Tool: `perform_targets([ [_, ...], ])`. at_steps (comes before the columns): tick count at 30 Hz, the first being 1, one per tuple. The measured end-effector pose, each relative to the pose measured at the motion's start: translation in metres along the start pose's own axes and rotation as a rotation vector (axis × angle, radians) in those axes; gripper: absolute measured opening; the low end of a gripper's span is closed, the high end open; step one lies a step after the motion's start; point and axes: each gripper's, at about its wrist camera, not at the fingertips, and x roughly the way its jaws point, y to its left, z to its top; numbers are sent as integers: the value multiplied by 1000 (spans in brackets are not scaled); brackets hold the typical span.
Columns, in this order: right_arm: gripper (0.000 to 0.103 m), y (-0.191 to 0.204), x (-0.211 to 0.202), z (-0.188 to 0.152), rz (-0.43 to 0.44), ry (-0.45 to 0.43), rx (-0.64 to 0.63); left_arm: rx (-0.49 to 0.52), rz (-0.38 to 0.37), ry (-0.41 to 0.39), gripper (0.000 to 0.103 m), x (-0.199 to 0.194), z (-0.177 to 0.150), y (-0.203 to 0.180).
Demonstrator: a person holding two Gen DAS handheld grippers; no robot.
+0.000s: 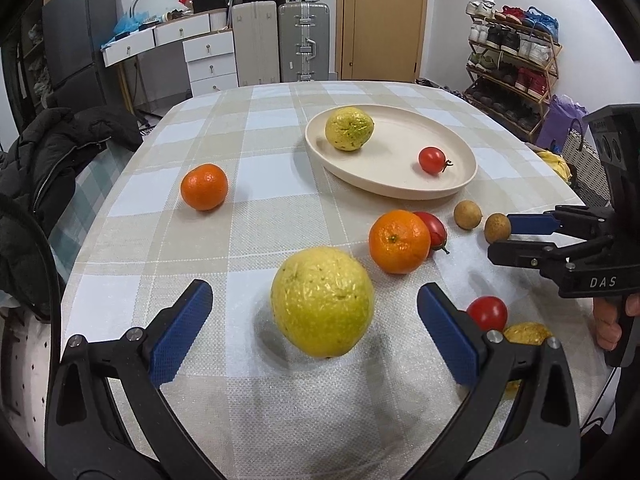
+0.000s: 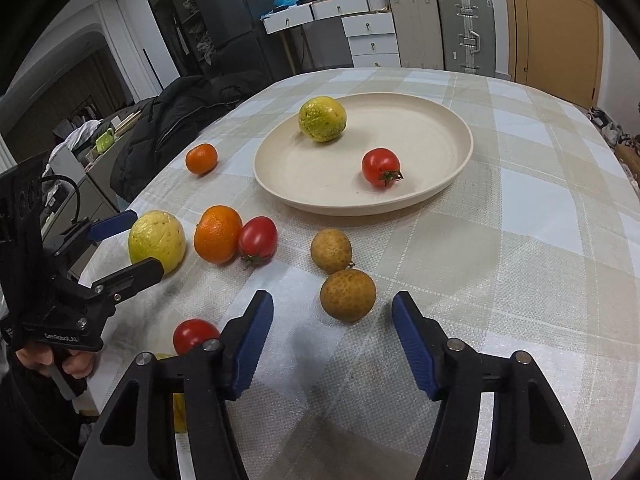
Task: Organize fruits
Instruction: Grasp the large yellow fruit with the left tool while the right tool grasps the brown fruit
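Left gripper [image 1: 315, 316] spread wide, blue pads [image 1: 182, 330] either side of a big yellow-green citrus [image 1: 322, 301] on the checked tablecloth [image 1: 248, 120], neither pad touching it by the look of the left wrist view; from the right wrist view, same fruit sitting between the two fingers, contact not clear. Right gripper [image 2: 333, 344] also wide open, holding nothing, with the nearer brown longan [image 2: 348, 295] just ahead of the gap and a second longan [image 2: 331, 250] touching it behind. Orange [image 1: 399, 241] with a red tomato [image 1: 435, 230] pressed against its far side, just beside the yellow-green citrus. Cream plate [image 2: 436, 192] farther back, carrying another yellow-green citrus [image 2: 322, 119] and a stemmed tomato [image 2: 381, 167], well apart from each other. Small mandarin [image 1: 204, 186] alone to the left of the plate. Another tomato [image 1: 487, 313] partly hidden behind the left gripper's right finger, and next to it a yellow fruit [image 1: 527, 333], mostly covered by the gripper frame, too little showing to name.
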Motion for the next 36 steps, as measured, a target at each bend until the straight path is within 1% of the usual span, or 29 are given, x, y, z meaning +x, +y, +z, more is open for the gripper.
perform_targets([
  [1,54,0,0,0,2,0,0,-1,1,2,102,1,0,1],
  [2,54,0,0,1,4,-1,2,-3,3,5,102,2,0,1],
  [4,47,-1,1,1,5,-3,3,-6,1,12,96,4,0,1],
  [5,46,-2,1,1,6,-3,0,-7,-1,18,94,5,0,1],
  [7,43,-2,1,1,7,-4,-2,-7,-12,27,81,7,-1,0],
  [9,39,-2,2,2,4,-5,2,-3,-16,39,75,9,-1,0],
  [11,38,-3,1,2,2,-7,6,-1,-20,39,64,10,-2,0],
  [12,36,-2,2,2,-2,-7,4,0,-27,43,53,11,-2,0],
  [13,33,-2,2,2,-6,-8,3,3,-37,48,51,12,-2,0],
  [15,29,-3,1,1,-13,-9,6,8,-36,46,51,12,-2,-1],
  [18,28,-4,1,1,-8,-12,11,10,-57,43,51,11,-2,-2],
  [24,28,-3,-2,1,-25,-22,-4,16,-55,18,51,5,-2,-6],
  [26,28,-3,-4,2,-18,-29,0,11,-56,2,51,1,0,-5],
  [32,28,-5,-14,4,-20,-75,8,-13,-64,-46,51,-10,4,-2],
  [36,28,-8,-21,6,-7,-101,29,-16,-62,-56,51,-14,5,-2],
])
